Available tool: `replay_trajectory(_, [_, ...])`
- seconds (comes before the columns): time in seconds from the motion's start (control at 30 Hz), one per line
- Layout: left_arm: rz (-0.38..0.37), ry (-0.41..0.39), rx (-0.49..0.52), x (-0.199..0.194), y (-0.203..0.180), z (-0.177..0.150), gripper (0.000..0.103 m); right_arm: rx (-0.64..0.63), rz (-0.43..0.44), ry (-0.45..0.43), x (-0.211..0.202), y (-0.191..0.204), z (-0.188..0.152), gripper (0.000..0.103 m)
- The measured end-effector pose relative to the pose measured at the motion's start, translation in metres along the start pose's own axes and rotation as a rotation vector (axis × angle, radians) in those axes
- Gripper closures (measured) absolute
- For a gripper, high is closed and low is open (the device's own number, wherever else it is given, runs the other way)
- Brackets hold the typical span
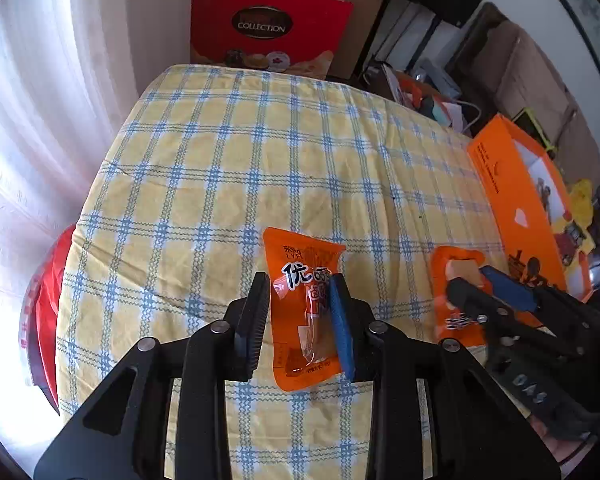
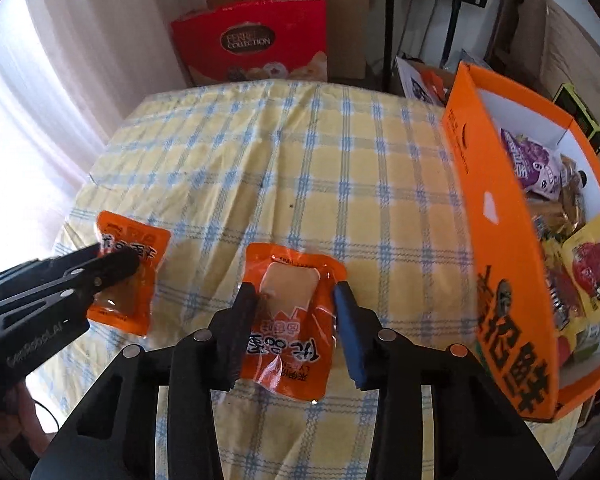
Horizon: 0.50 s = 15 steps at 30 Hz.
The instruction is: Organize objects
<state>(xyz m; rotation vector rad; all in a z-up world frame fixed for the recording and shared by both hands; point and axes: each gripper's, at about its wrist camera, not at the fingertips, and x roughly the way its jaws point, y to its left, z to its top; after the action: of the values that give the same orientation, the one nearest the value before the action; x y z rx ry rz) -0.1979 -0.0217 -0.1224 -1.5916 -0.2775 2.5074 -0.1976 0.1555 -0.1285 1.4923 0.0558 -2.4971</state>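
Two orange sealed snack packets lie on a table under a yellow and blue checked cloth [image 1: 260, 152]. In the left wrist view one packet [image 1: 300, 320] sits between the pads of my left gripper [image 1: 300, 284], which presses on both its side edges. The right wrist view shows the same gripper [image 2: 120, 264] over that packet [image 2: 128, 240]. My right gripper [image 2: 295, 292] pinches the second packet [image 2: 288, 344] by its sides; its clear window shows a tan block. From the left wrist view this gripper [image 1: 472, 280] stands to the right, over its packet [image 1: 444, 300].
A tall open orange carton [image 2: 492, 184] holding several snack packs stands at the table's right edge [image 1: 516, 208]. A red gift box [image 2: 252, 40] leans behind the far edge. Something red [image 1: 44, 308] hangs off the left side, by a bright curtain.
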Motion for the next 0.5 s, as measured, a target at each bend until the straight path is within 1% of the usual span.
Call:
replay_trajectory(0.07, [-0.034,0.002,-0.029,-0.003,0.004,0.002,0.075,0.004,0.012,-0.014,-0.008,-0.003,0.003,0.063])
replay_trajectory(0.17, [-0.069,0.001,-0.043,-0.010,0.003,0.006,0.075,-0.001,0.019,-0.034,-0.022,-0.006,0.011,0.063])
replay_trajectory(0.3, [-0.096,-0.015,-0.030,-0.020,-0.009,0.013,0.075,0.004,0.024,-0.055,-0.039,-0.014,0.019,0.063])
replay_trajectory(0.5, [-0.141,-0.042,0.010,-0.041,-0.039,0.026,0.075,0.021,0.012,-0.098,-0.066,-0.034,0.030,0.063])
